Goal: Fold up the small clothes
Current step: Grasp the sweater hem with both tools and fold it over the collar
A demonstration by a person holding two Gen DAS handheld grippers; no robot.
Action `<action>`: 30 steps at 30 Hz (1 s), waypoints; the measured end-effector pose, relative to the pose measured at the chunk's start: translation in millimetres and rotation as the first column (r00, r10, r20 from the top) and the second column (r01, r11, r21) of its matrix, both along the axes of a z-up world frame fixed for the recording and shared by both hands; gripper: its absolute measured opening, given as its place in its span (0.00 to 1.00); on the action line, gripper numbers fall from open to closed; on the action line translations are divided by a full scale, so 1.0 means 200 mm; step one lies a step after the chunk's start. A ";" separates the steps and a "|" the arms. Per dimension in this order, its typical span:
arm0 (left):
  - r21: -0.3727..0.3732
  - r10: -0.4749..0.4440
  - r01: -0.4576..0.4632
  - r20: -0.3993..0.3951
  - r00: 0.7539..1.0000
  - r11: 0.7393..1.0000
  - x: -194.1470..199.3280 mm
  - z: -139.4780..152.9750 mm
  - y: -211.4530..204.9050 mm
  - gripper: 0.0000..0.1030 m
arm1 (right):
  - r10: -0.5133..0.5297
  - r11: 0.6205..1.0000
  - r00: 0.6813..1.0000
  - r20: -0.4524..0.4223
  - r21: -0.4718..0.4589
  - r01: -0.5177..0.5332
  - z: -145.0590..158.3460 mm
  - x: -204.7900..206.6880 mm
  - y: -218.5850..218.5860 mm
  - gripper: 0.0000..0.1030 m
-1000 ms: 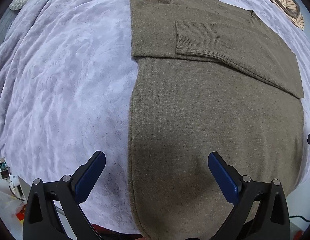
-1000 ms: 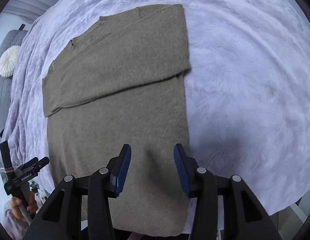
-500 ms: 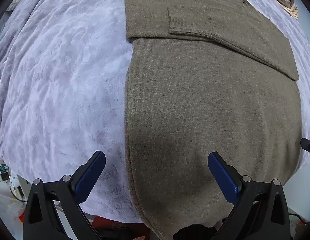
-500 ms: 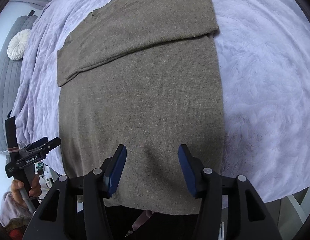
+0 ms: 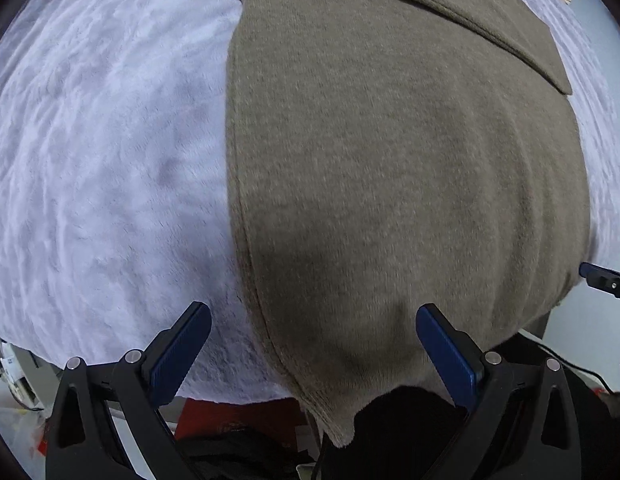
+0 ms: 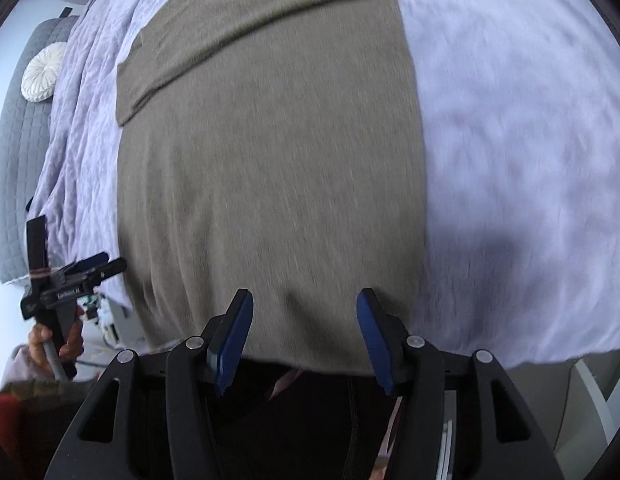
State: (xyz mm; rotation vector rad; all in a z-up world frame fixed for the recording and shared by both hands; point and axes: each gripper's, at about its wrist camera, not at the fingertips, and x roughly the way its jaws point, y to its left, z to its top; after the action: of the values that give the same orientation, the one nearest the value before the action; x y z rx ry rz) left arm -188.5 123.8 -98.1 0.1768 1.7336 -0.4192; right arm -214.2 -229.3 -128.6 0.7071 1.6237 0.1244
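Your left tool [image 5: 312,344] gapes wide, gripping nothing, above the sweater's [image 5: 390,160] bottom hem | your right tool [image 6: 304,340] also spread and unloaded | sweater lies flat on the bed [image 6: 510,140], sleeves folded across its top, hem hanging over the bed's edge.

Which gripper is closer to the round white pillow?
Left. The round white pillow lies far off past the sweater's left side, where the left gripper hovers. The right gripper sits at the sweater's bottom hem, towards its right edge.
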 end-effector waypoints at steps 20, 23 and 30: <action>-0.174 -0.067 0.039 -0.157 0.985 0.984 -0.20 -0.01 0.05 0.12 | -0.095 0.962 0.995 -0.043 0.252 0.102 -0.18 -0.24 0.04 0.04; -0.253 -0.014 -0.023 -0.143 0.990 0.967 -0.09 0.09 0.05 0.12 | -0.187 0.935 0.982 0.036 0.311 0.167 -0.05 -0.17 -0.05 0.02; -0.305 0.003 -0.021 -0.058 0.998 0.952 0.13 0.17 -0.08 0.12 | -0.272 0.926 0.956 0.106 0.299 0.230 0.06 0.13 -0.16 0.03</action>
State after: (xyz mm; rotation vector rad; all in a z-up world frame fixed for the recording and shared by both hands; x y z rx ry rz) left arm -162.2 108.3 -64.8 -0.0698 1.6998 -0.6825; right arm -189.1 -261.0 -117.5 1.0974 1.3742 0.2203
